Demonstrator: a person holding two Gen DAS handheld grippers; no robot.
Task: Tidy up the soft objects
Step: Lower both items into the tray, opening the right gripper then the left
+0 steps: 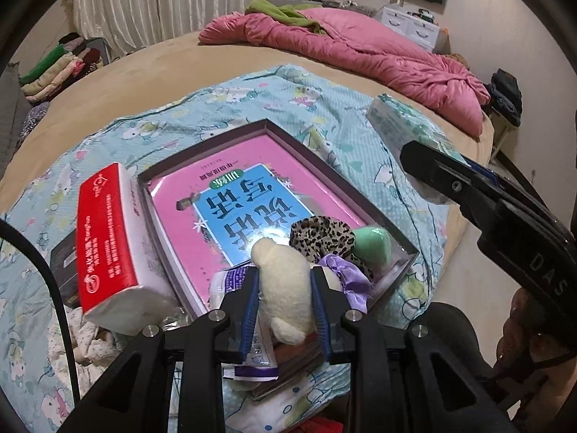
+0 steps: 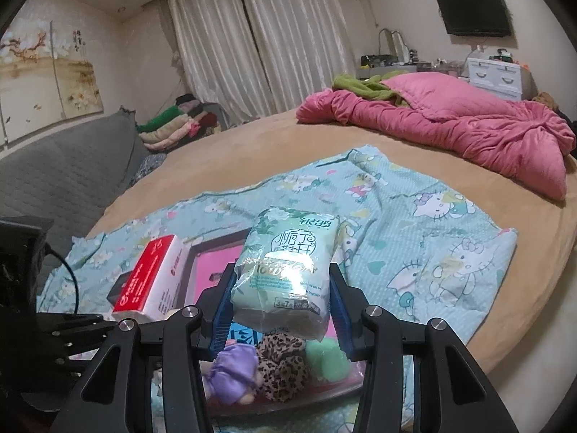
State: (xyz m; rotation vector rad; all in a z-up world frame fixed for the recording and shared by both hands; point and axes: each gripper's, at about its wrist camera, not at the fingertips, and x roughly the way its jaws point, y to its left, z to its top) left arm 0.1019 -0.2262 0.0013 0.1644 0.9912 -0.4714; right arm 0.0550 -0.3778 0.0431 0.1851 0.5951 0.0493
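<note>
Crowding is our worry: our left claw point(image 1: 286, 310) pinches the cream plush toy point(image 1: 285, 288) above the tray point(image 1: 202, 151), our right claw point(image 2: 283, 312) clamps the green tissue pack point(image 2: 288, 270) overhead; the slick pack could slip onto the scrunchies point(image 2: 281, 368).

A tan bed point(image 2: 252, 140) fills the middle of the room, with a pink quilt point(image 2: 468, 122) heaped at two o'clock and a green cloth point(image 2: 360, 86) lying on the quilt's far end. White curtains point(image 2: 259, 43) hang at twelve o'clock. A black TV point(image 2: 472, 9) is mounted on the wall at one o'clock, above a white drawer unit point(image 2: 496, 75). At ten o'clock a grey sofa point(image 2: 65, 173) stands beside the bed, below a flower mural point(image 2: 47, 72).
</note>
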